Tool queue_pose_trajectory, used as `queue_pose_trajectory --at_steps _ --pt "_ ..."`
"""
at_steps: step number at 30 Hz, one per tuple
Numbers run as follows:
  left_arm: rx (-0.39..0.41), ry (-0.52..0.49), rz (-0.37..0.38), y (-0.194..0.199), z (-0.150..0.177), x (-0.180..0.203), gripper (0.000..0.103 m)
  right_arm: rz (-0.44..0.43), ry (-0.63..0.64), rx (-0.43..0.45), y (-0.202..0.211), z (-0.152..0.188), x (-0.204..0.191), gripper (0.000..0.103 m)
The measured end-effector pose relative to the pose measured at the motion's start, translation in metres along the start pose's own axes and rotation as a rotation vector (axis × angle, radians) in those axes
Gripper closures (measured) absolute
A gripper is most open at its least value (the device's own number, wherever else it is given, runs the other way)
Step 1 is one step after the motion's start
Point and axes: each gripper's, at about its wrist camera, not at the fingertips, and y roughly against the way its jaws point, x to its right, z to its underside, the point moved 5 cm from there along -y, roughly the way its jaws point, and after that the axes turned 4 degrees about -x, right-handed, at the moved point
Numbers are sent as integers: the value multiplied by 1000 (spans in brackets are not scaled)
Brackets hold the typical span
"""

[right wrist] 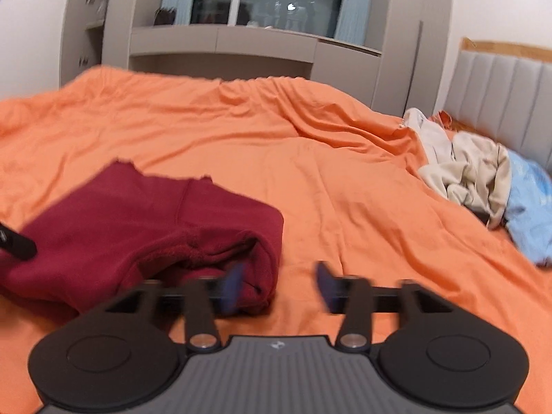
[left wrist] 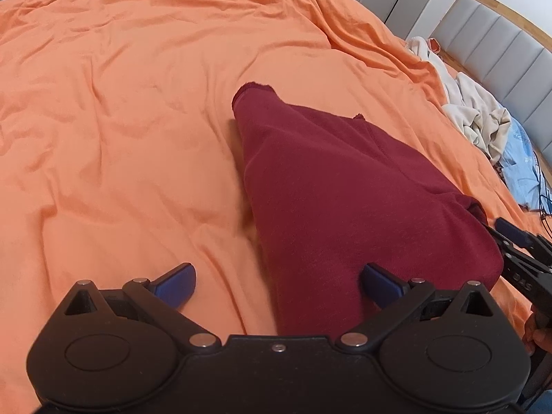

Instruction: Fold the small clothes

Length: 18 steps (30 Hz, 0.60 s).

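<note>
Fingers of left gripper point(left wrist: 278, 284) and blurred right gripper point(right wrist: 278, 286) spread, maroon garment point(left wrist: 331, 186) half-hidden.

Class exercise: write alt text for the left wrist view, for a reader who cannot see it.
A folded dark red garment lies on an orange bedspread, just ahead of the open left gripper, which holds nothing. The right gripper reaches the garment's right edge, and a heap of cream and blue clothes sits by the grey headboard.
</note>
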Motion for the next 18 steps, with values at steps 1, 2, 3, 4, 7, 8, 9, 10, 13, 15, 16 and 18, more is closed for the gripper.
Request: queue_pose_trajectory --at_steps 1,2,3,4,7,8,9,10,13,15,16,18 --pt "4 -2 -1 1 0 1 1 -15 -31 6 2 -2 5 32" --pt "9 -4 -1 3 -1 2 1 -27 -59 10 4 -4 10 29" --pt "15 -4 -1 4 -2 2 1 -34 -93 13 3 -7 15 25" --pt "21 -4 0 5 -4 2 1 -37 -127 18 2 -9 20 14" --pt "36 1 -1 8 -9 3 1 -34 -238 21 -7 -18 37 5" --pt "37 1 -5 8 -10 3 1 -34 -258 17 -12 -21 41 5" --pt "37 1 -12 8 -12 2 1 -31 -273 9 -19 -24 44 4" --pt "38 -1 -18 8 -13 2 1 -23 -287 -4 -26 -27 47 4" --pt "40 -6 -31 6 -16 2 1 -13 -341 -45 -49 -29 52 3" --pt "38 -6 -36 5 -18 2 1 -24 -354 -82 -65 -27 51 2" --pt "37 -6 -38 4 -18 2 1 -24 -346 -107 -72 -24 49 2" --pt "35 -6 -39 3 -19 1 1 -21 -333 -150 -80 -16 45 2"
